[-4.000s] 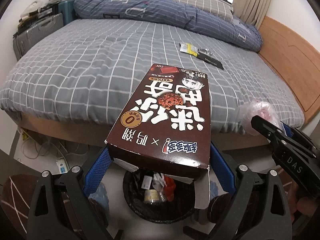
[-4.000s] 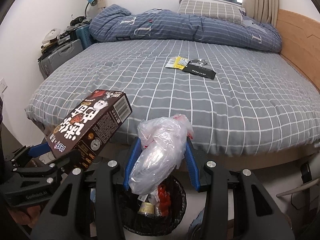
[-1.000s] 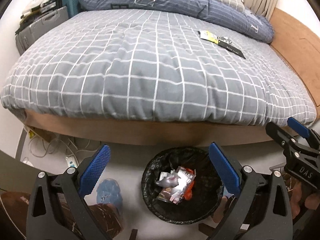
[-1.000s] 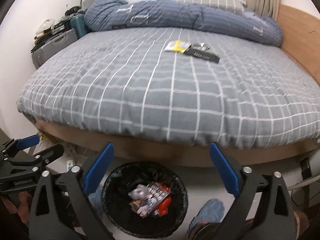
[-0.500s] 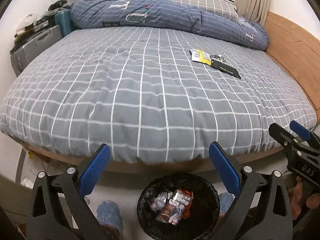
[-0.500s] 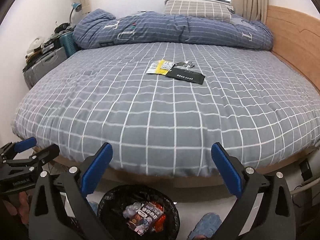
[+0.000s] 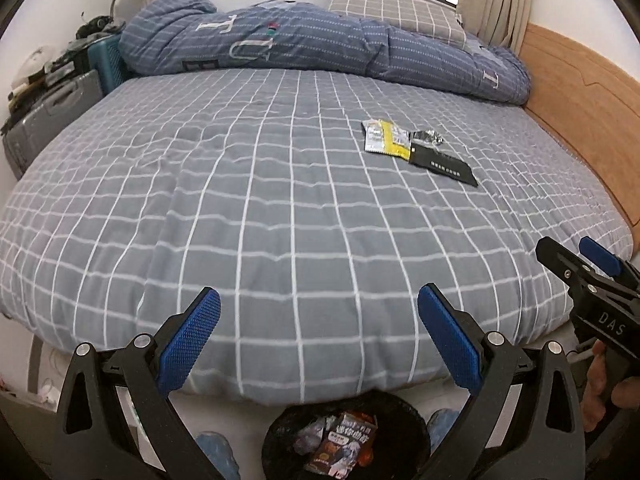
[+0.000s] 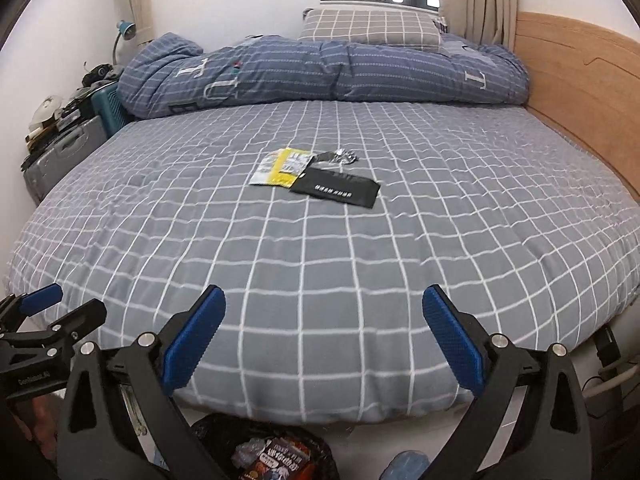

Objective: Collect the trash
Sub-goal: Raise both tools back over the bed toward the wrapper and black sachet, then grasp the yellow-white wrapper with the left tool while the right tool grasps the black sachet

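On the grey checked bed [image 7: 248,184] [image 8: 460,216] lie a yellow-and-white wrapper [image 7: 385,142] [image 8: 283,167], a crumpled silver foil [image 7: 427,136] [image 8: 340,157] and a flat black packet [image 7: 443,165] [image 8: 337,187], close together and far ahead of both grippers. A black-lined trash bin [image 7: 280,436] [image 8: 212,428] on the floor at the bed's near edge holds the brown box [image 7: 346,440] [image 8: 280,462] and other trash. My left gripper [image 7: 319,324] is open and empty above the bin. My right gripper [image 8: 324,324] is open and empty too.
A rolled blue quilt [image 8: 320,72] and a checked pillow [image 8: 368,28] lie at the head of the bed. A wooden panel [image 8: 576,80] runs along the right. Suitcases and clutter [image 7: 52,108] stand at the left. A person's slippered feet [image 7: 214,456] are by the bin.
Both grippers dropped their loads into the bin, the box from the left and the plastic bag from the right. Since then both have tilted up from the bin towards the bed.
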